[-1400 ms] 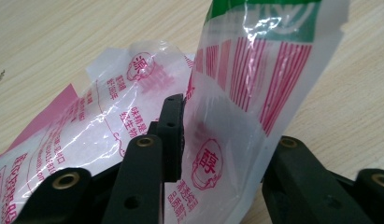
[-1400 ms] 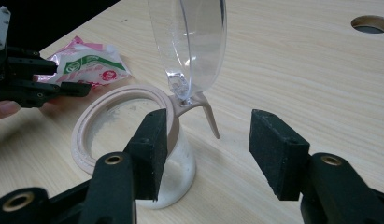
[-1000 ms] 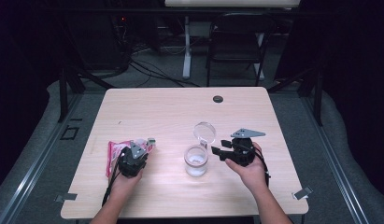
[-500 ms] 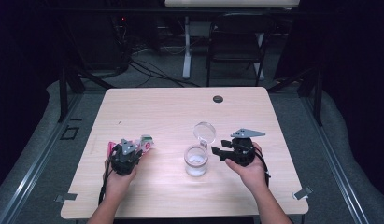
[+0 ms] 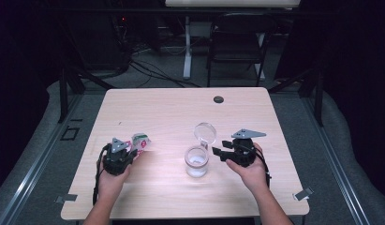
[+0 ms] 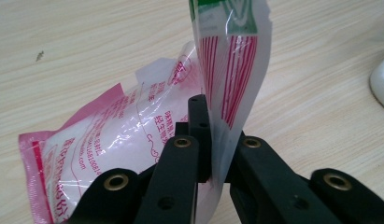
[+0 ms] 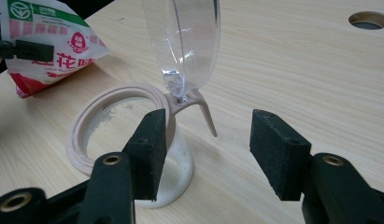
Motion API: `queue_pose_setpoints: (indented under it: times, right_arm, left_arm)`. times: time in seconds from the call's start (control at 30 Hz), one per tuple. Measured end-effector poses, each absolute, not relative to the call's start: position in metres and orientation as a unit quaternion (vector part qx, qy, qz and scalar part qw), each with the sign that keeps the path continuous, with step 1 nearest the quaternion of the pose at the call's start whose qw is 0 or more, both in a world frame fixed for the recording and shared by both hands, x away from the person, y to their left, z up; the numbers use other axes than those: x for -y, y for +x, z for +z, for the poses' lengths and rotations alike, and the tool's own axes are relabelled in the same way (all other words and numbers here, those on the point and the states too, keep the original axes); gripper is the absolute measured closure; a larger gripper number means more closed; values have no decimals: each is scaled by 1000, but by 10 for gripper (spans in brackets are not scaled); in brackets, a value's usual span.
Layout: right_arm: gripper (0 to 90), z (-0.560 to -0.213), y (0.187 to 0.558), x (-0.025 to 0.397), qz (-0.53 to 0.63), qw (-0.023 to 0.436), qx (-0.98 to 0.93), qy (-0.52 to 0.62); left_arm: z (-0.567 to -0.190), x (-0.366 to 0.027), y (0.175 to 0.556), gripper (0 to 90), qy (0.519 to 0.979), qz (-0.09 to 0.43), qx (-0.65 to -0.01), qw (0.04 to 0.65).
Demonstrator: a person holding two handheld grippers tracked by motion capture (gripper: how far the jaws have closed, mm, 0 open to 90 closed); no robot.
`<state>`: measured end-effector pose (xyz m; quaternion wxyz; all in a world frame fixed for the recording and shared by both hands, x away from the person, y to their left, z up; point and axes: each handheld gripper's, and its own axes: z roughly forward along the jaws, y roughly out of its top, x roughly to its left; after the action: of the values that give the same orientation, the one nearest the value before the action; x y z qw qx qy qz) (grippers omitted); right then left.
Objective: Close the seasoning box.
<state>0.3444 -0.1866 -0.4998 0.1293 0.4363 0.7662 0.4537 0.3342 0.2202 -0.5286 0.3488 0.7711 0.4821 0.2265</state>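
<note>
A pink-and-white plastic pouch (image 6: 110, 140) with red stripes and a green top is pinched near its edge by my left gripper (image 6: 217, 149), which is shut on it. In the high view the left gripper (image 5: 121, 151) sits at the table's front left, and the pouch (image 5: 139, 140) sticks up to its right. A clear jar (image 5: 196, 161) with white powder at the bottom stands mid-table, its hinged lid (image 5: 205, 133) flipped up. My right gripper (image 5: 218, 151) is open just right of the jar. The jar (image 7: 115, 135) rim is by its left pad, and the lid (image 7: 185, 42) rises ahead.
The wooden table (image 5: 171, 112) has a round cable hole (image 5: 218, 99) near its far edge. A dark chair (image 5: 237, 47) and cables lie on the floor beyond the table. The pouch (image 7: 49, 42) shows past the jar in the right gripper view.
My left gripper has drawn slightly left and back with the pouch, whose top now stands up beside it. The right gripper and jar have stayed put.
</note>
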Motion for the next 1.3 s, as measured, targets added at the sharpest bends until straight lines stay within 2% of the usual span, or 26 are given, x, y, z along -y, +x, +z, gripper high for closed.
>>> queue_pose_setpoints:
  times: [0.5,0.87,1.3]
  right_arm:
    - [461,-500,345,187,454,130,-764,440]
    - [461,-502,346,190,459,127,-758,445]
    - [461,-504,347,190,459,125,-758,446]
  left_arm:
    - [-499,-241,325,900,762,270,-474,349]
    - [-471,-259,332,900,743,298,-482,356]
    - [-439,-287,353,900,730,288,-498,371]
